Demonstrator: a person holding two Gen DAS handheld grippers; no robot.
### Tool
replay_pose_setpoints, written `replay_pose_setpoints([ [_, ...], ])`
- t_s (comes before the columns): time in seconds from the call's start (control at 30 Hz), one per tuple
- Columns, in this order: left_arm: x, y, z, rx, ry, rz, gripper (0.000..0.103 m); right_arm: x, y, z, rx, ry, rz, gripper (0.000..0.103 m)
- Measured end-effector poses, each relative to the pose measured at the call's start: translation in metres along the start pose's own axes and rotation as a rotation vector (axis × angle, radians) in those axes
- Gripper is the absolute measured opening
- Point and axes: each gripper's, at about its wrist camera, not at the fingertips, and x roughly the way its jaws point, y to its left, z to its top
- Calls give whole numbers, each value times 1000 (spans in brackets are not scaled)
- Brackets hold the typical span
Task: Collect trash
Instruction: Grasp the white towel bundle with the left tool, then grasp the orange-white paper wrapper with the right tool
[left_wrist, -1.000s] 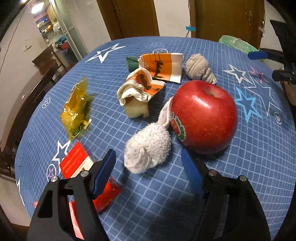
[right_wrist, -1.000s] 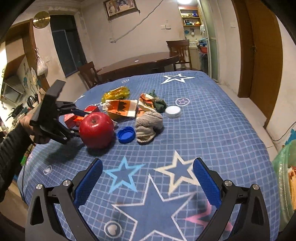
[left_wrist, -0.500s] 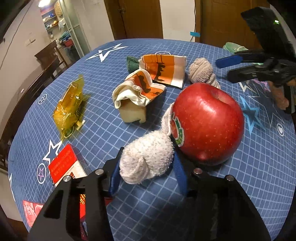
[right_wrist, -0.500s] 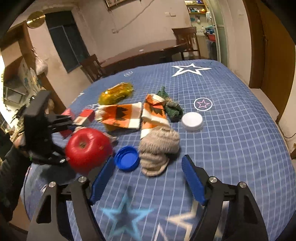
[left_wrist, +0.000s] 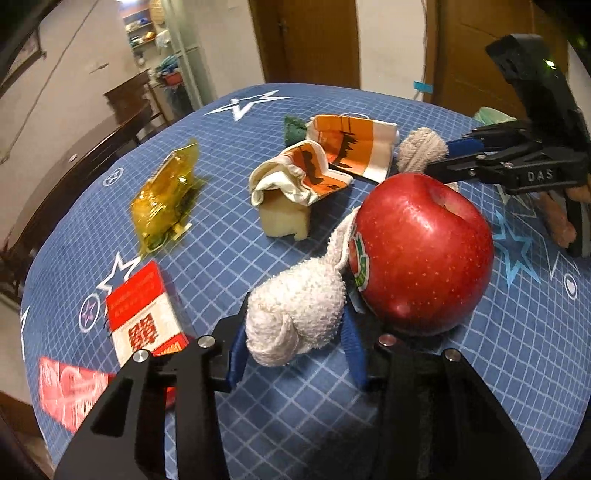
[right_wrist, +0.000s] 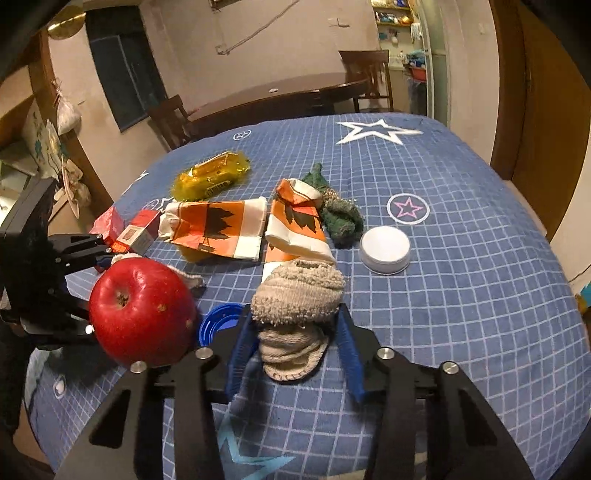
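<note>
Left wrist view: both jaws clenched — white sock (left_wrist: 295, 314) against apple (left_wrist: 421, 251), beige sock (right_wrist: 295, 306) beside cap (right_wrist: 218, 325).

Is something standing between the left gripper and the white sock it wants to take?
Nothing visible does. The left gripper already has the white sock between its fingers. The red apple only touches the sock's far right side.

Warm, dim indoor light from overhead, brightest in the far kitchen doorway. Glossy highlights on the red apple (left_wrist: 421, 254) and the yellow wrapper (left_wrist: 166, 199). Soft dark shadows on the desk (right_wrist: 461, 314) under the near things. Strong fisheye bending and black vignette at the corners. Slight motion blur toward the edges.
</note>
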Motion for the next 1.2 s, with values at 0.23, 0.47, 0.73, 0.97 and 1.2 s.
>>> replay_pose_setpoints([
  [0.23, -17, -8, -16, -38, -7, 39, 41, -17, -4, -12, 0, 13, 5, 55],
  [0.47, -22, -5, -27, -96, -16, 41, 41, -40, 0, 8, 0, -80, 19, 69],
  [0.73, -15, 1, -23, -122, -25, 7, 41, -9, 45, 80, -426, 62, -34, 72],
  [0.97, -13, 5, -25, -140, -34, -9, 41, 27, 19, 94, -211, 181, 13, 45],
  [1.2, -11, 0, -23, -143, -29, 31, 41, 51, 36, 67, -278, 149, -138, 21],
])
